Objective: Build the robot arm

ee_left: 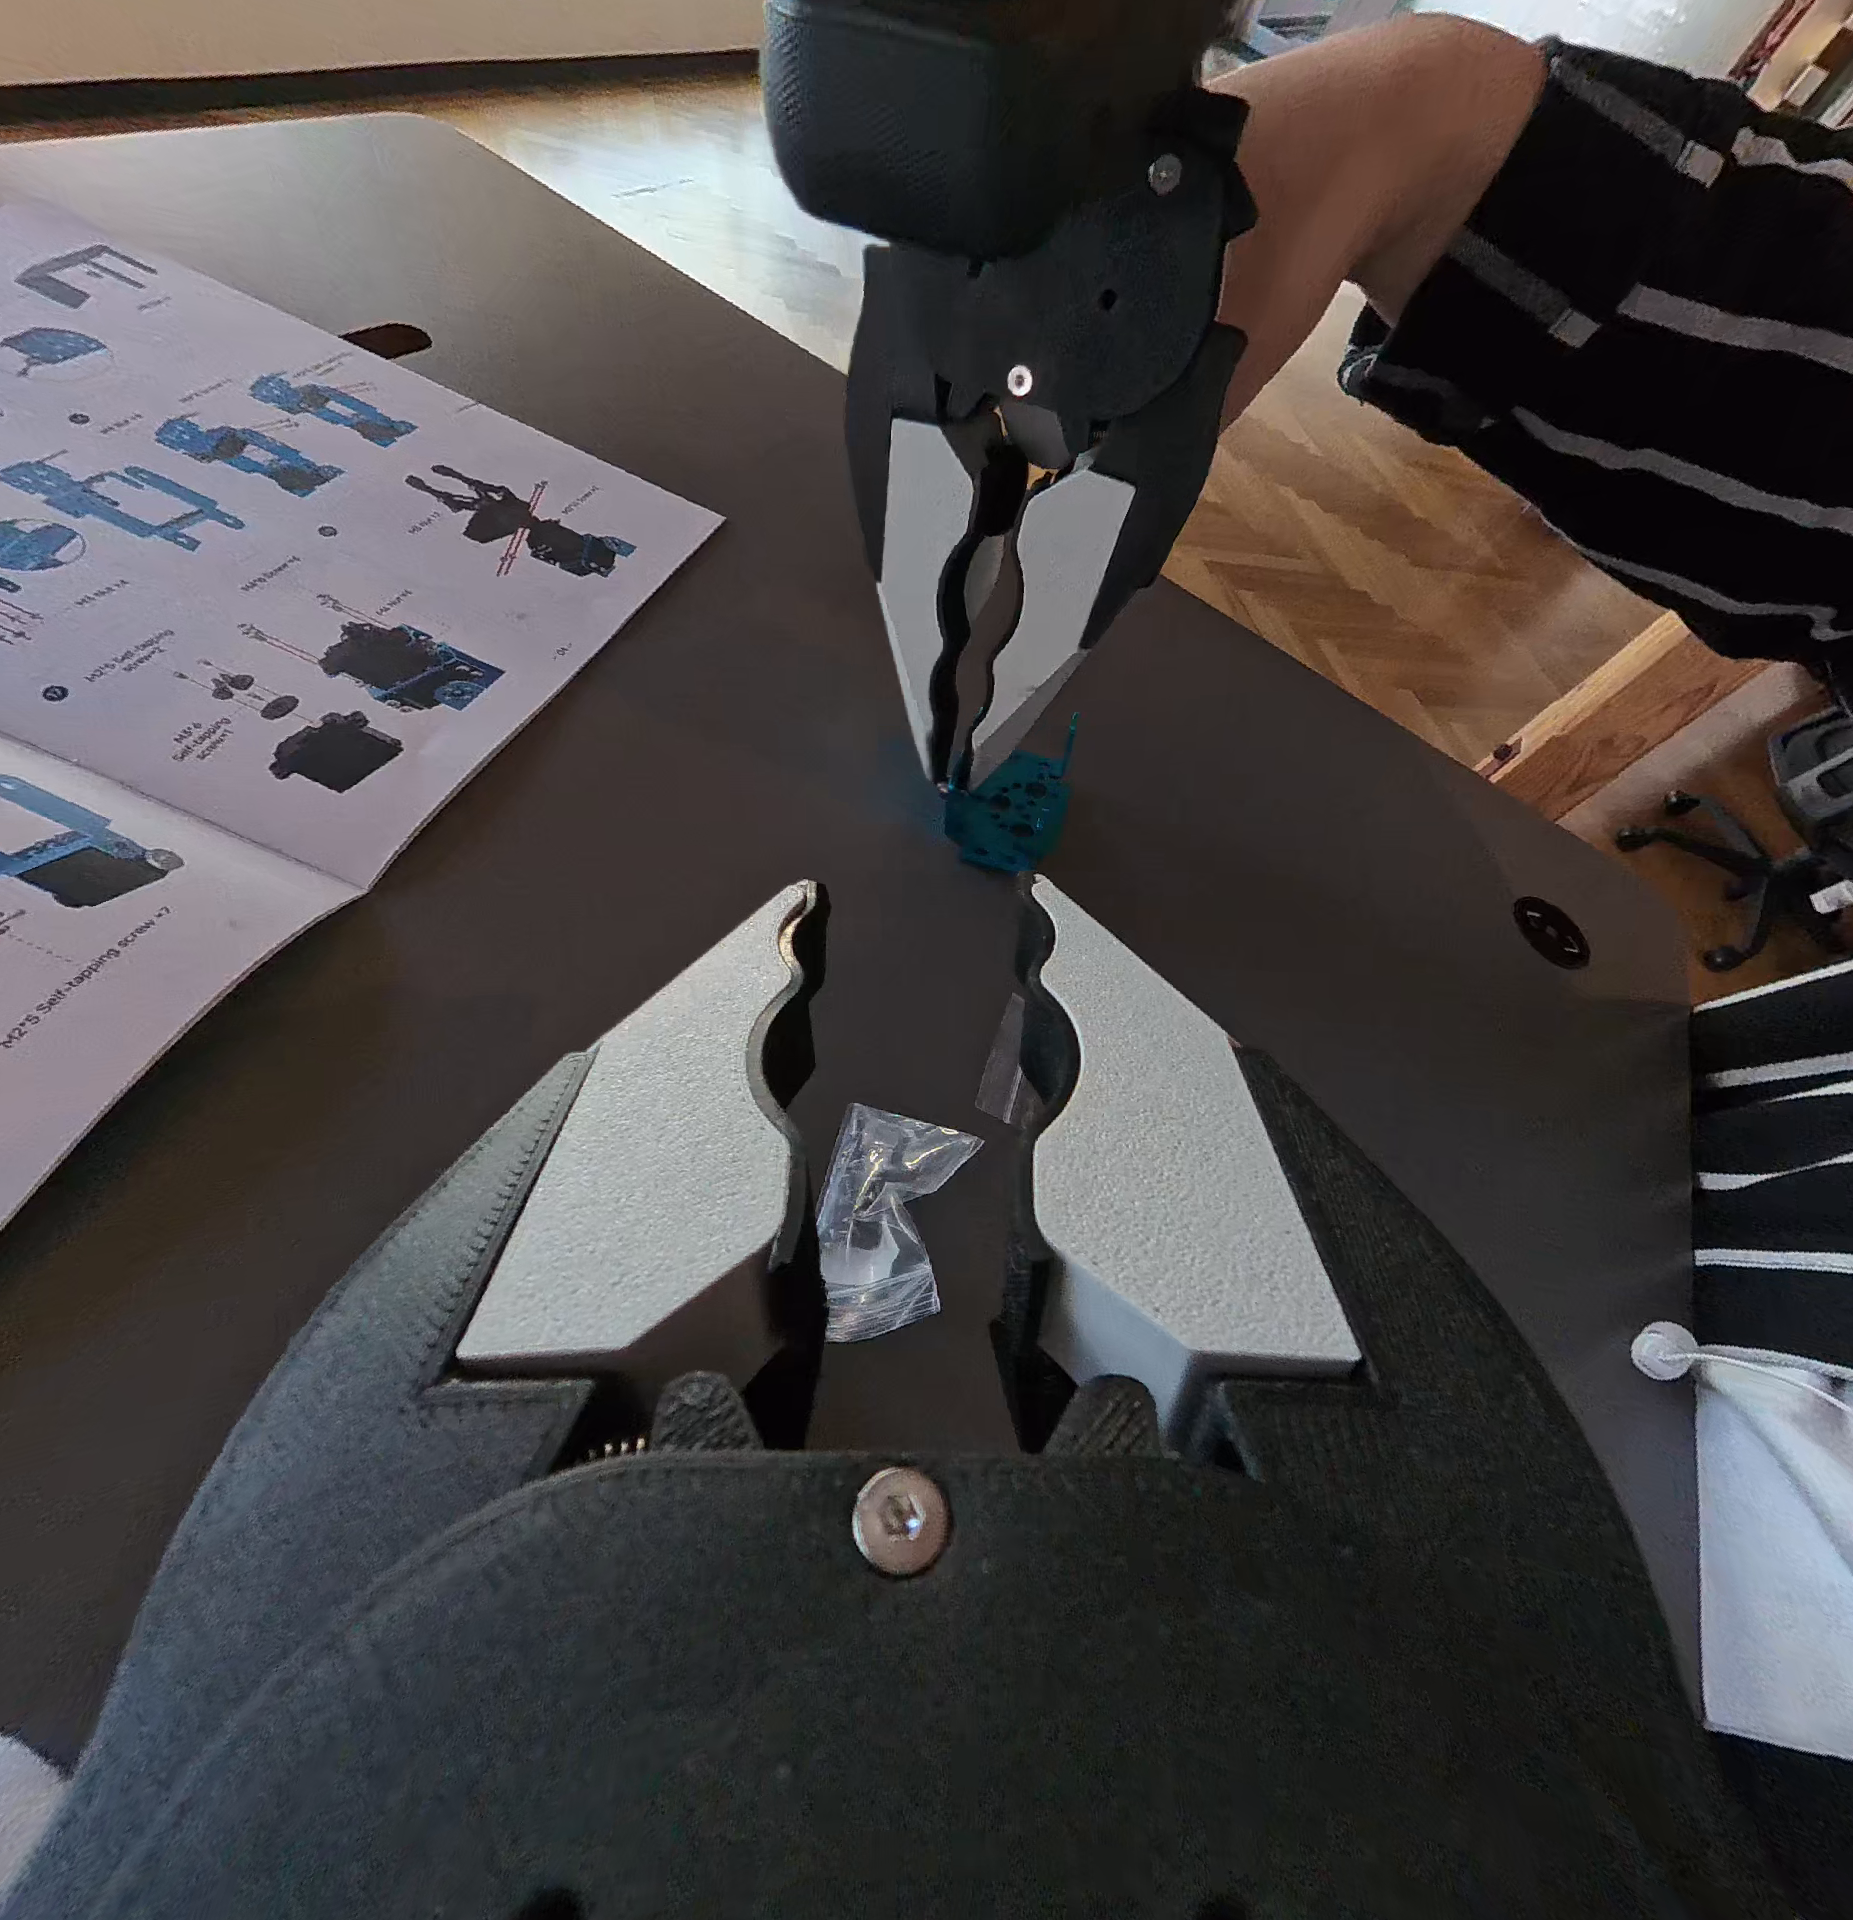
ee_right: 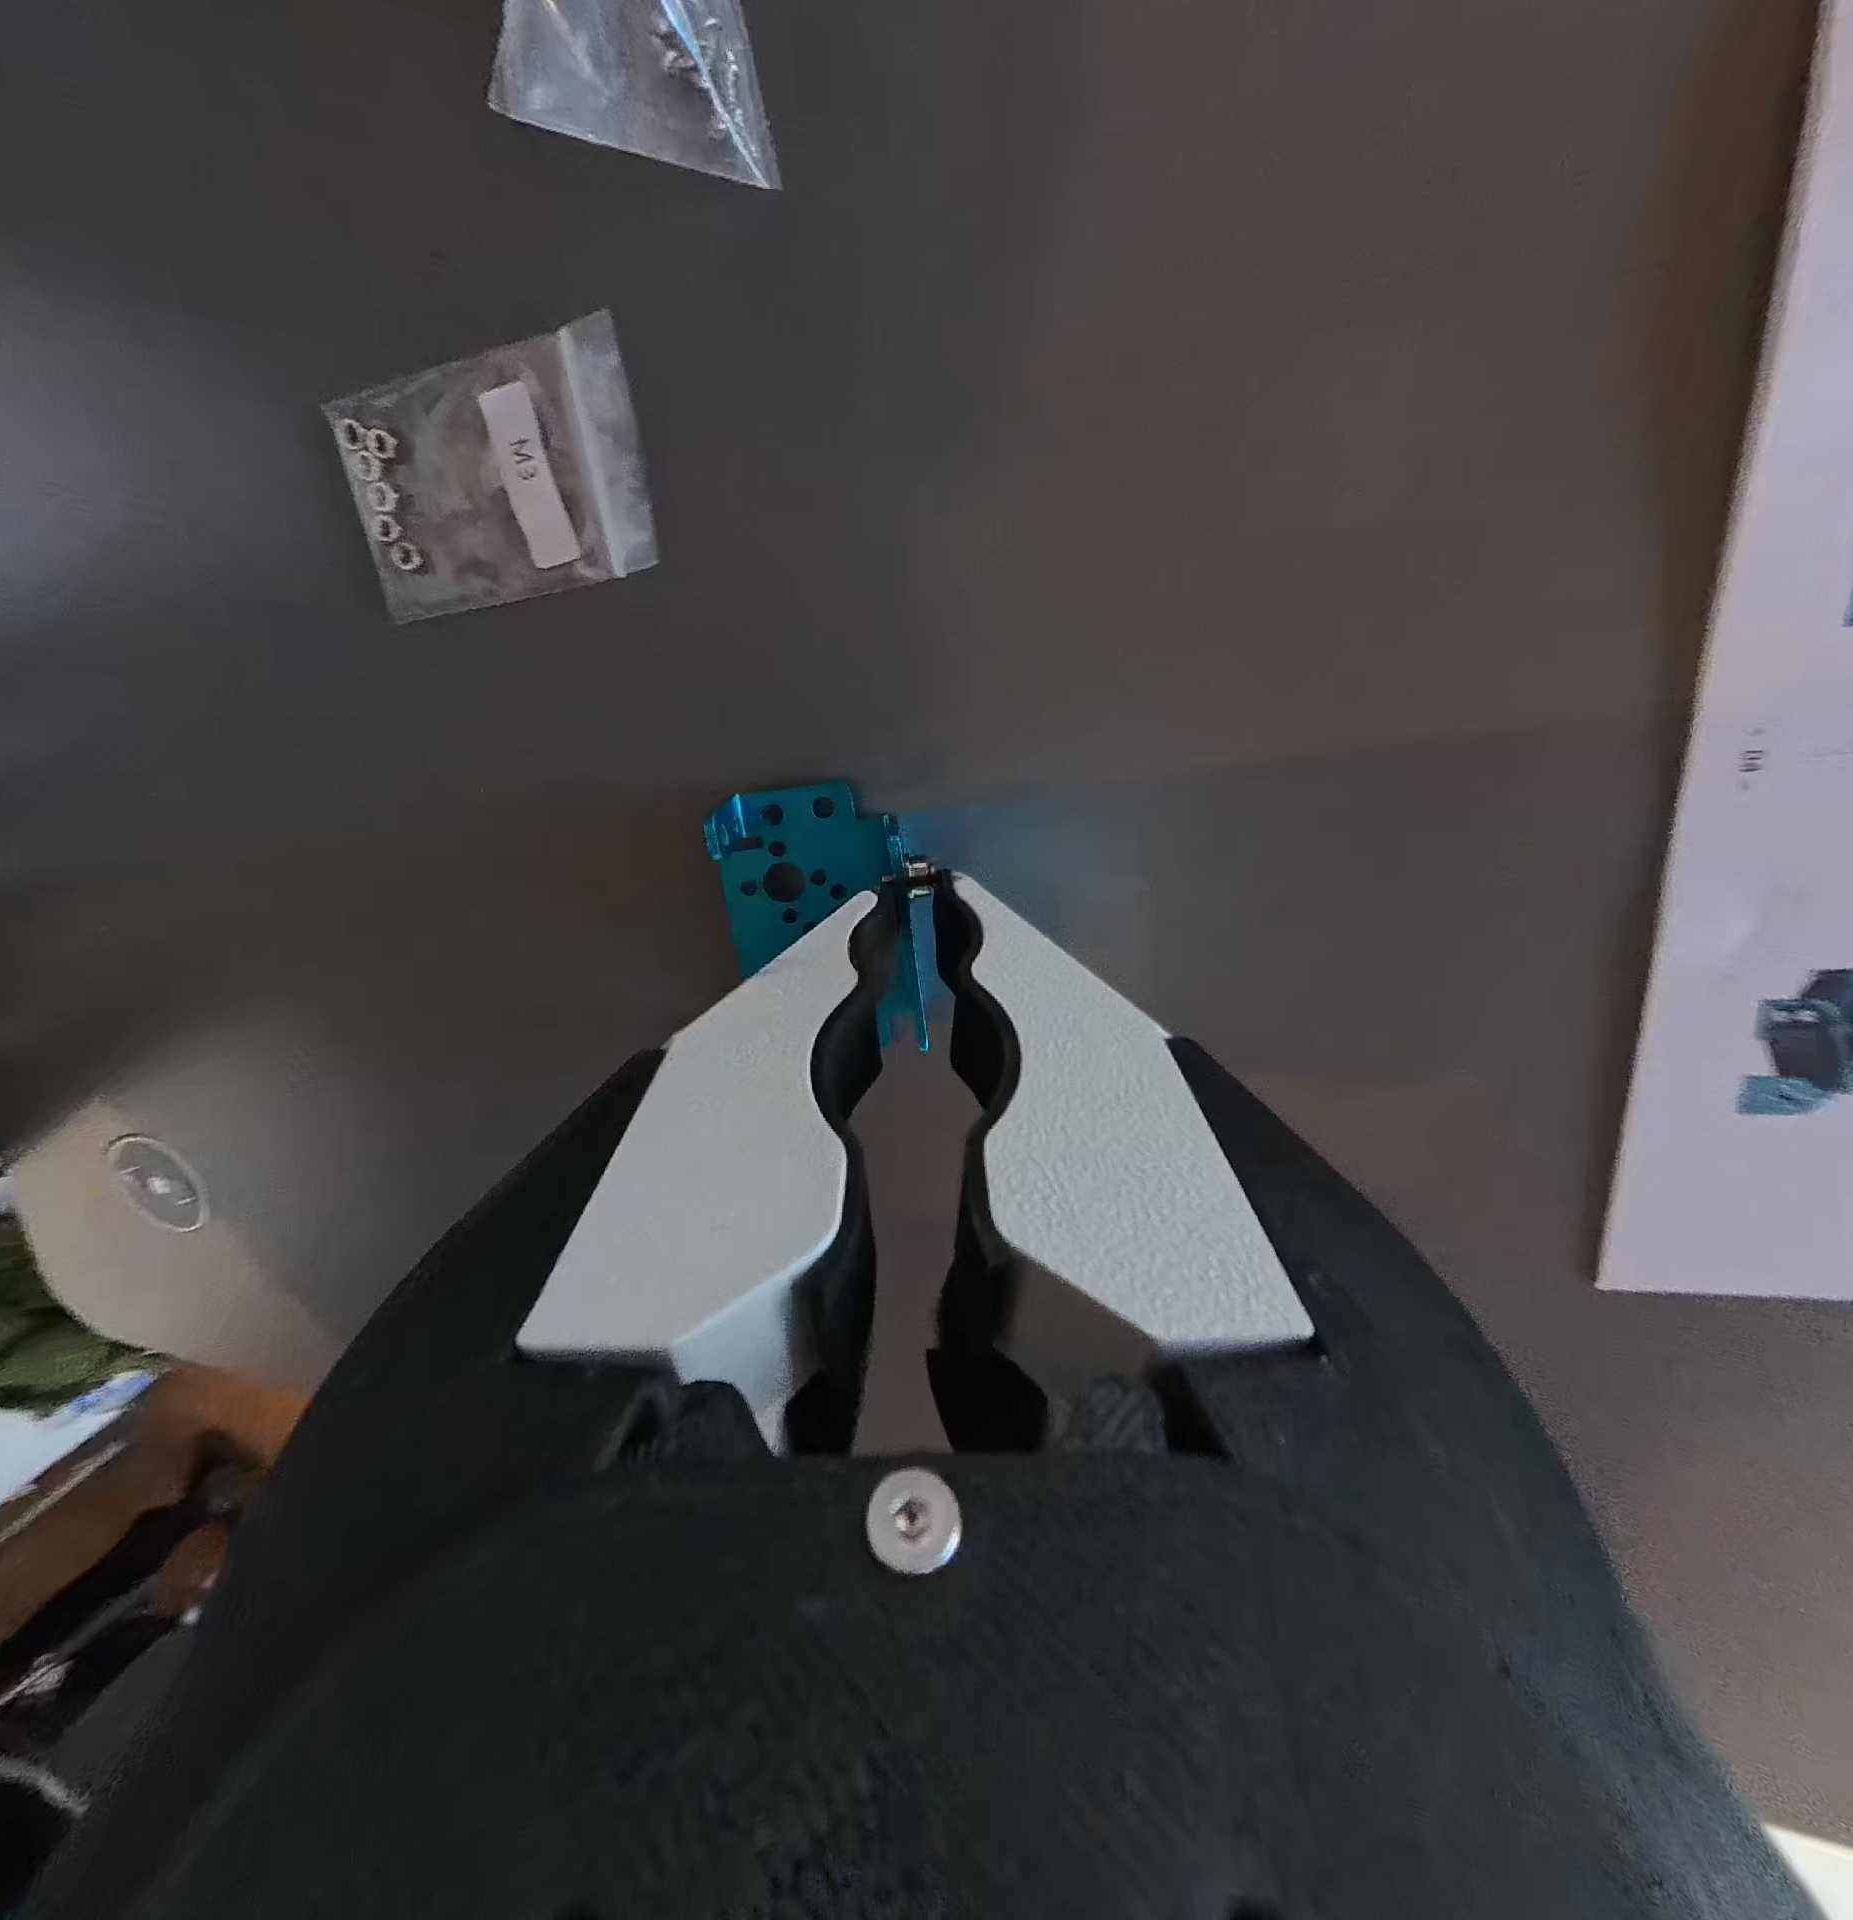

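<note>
Left wrist view: the left gripper (ee_left: 917,904) hovers with jaws parted and empty — a clear bag (ee_left: 886,1221) lies on the worktop (ee_left: 589,935) between them. Right wrist view: the right gripper (ee_right: 914,881) has its jaws nearly closed, pinching the blue bracket (ee_right: 787,883) by its upright flange, a small silver fastener (ee_right: 917,868) at the tips — the grip steadies the bracket on the worktop.

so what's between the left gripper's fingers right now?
A small clear plastic bag lies on the dark table between them, ungripped, in the left wrist view.

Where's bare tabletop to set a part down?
Free: dark table between the open manual and the blue bracket. Crowded: near the bracket, right gripper clamped on it, and around the screw bag under the left gripper.
</note>
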Available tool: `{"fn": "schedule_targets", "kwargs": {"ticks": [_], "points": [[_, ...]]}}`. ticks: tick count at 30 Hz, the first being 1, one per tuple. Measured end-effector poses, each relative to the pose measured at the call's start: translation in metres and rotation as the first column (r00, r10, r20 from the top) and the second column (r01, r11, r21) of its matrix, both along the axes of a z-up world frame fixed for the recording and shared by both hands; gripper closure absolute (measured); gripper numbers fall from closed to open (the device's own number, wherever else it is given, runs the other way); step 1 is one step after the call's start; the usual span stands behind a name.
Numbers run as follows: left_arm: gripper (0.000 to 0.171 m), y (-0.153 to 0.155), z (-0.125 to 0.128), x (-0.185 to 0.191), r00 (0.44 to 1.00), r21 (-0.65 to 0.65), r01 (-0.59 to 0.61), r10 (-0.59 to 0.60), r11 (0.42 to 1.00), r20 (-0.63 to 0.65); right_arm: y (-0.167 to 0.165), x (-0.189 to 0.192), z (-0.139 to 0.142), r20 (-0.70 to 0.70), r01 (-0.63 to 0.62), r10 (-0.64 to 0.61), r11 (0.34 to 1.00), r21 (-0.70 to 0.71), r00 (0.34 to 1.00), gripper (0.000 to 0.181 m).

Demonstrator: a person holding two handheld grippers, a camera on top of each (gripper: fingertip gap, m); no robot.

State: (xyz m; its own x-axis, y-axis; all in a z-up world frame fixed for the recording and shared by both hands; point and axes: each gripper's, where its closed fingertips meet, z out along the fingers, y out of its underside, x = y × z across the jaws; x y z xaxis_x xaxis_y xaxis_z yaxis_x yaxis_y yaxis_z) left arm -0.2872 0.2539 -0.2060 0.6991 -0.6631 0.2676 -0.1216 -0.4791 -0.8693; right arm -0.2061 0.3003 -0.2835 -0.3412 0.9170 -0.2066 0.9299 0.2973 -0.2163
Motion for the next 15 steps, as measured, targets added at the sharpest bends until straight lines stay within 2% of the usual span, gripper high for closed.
{"fn": "schedule_targets", "kwargs": {"ticks": [4, 9, 15], "points": [[0.136, -0.001, -0.001, 0.002, 1.000, -0.005, 0.008, -0.008, 1.000, -0.004, -0.014, 0.007, -0.002, 0.071, 0.044, -0.031, 0.980, -0.192, 0.997, 0.175], [0.136, -0.002, -0.003, 0.004, 1.000, -0.009, 0.016, -0.016, 1.000, -0.010, -0.020, 0.004, -0.004, 0.158, 0.145, -0.083, 0.891, -0.430, 0.984, 0.175], [0.133, -0.004, -0.010, 0.011, 0.998, -0.023, 0.053, -0.054, 0.998, -0.012, -0.021, 0.000, -0.005, 0.196, 0.183, -0.084, 0.804, -0.566, 0.977, 0.175]]}}
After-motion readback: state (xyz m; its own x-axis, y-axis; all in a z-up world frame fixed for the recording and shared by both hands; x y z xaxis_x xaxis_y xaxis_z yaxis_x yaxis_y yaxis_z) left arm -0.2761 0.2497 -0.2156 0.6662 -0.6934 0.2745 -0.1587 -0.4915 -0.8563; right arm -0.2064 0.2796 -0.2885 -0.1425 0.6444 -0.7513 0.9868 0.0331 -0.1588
